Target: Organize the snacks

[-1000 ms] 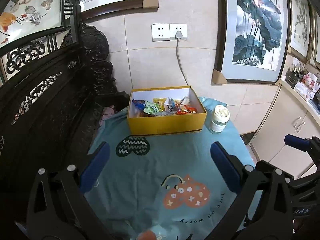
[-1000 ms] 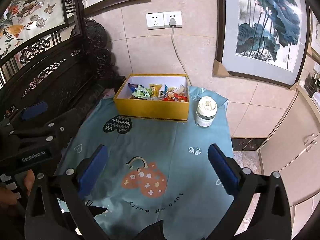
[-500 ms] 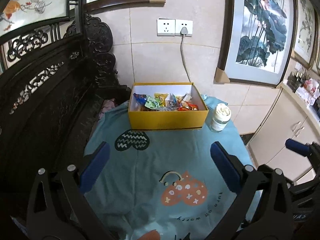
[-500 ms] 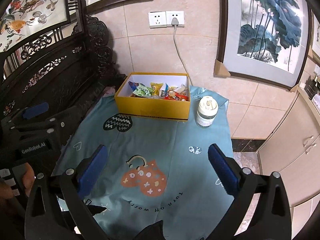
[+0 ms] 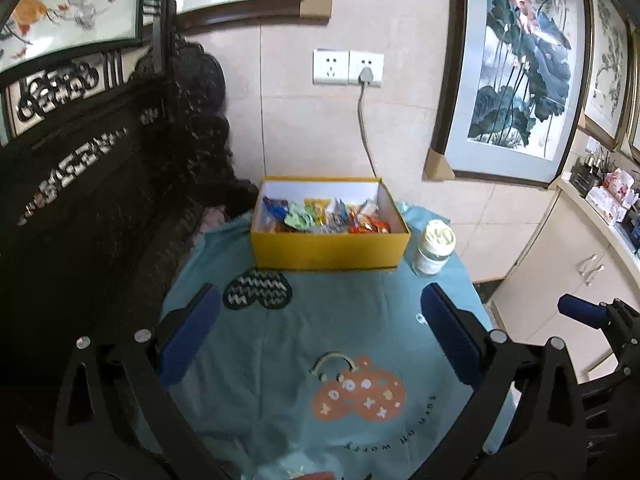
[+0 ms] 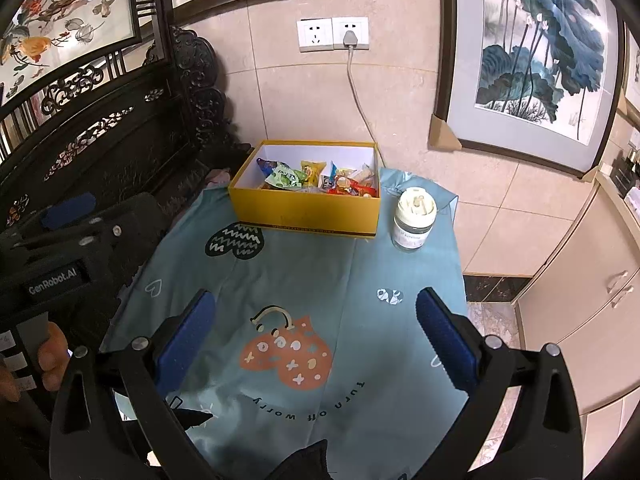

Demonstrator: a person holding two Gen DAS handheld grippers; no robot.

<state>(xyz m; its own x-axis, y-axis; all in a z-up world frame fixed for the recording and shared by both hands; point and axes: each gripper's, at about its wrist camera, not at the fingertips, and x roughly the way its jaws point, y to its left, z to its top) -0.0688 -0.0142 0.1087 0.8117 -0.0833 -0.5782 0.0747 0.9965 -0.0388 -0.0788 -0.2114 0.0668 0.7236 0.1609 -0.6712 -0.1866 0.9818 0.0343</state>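
Note:
A yellow box (image 5: pixel 328 250) (image 6: pixel 304 212) stands at the far side of the table against the wall, with several bright snack packets (image 5: pixel 326 220) (image 6: pixel 320 180) heaped inside. My left gripper (image 5: pixel 320 332) hangs open over the near part of the teal tablecloth (image 5: pixel 340 320), nothing between its blue pads. My right gripper (image 6: pixel 312 328) is open too, empty, over the cloth's near right part. Both stay well short of the box. In the right wrist view the left gripper's body (image 6: pixel 60 252) shows at the left edge, held by a hand (image 6: pixel 48 356).
A glass jar with a white lid (image 5: pixel 434 246) (image 6: pixel 414 218) stands right of the box. A carved dark wooden bench (image 5: pixel 100 200) borders the table on the left. Cream cabinets (image 6: pixel 580 300) lie to the right, and a cable (image 5: pixel 364 128) hangs from the wall socket behind the box.
Both grippers have lifted and tilted slightly, so the box sits a little lower and further off in view. Jaws stay open and nothing on the table has moved.

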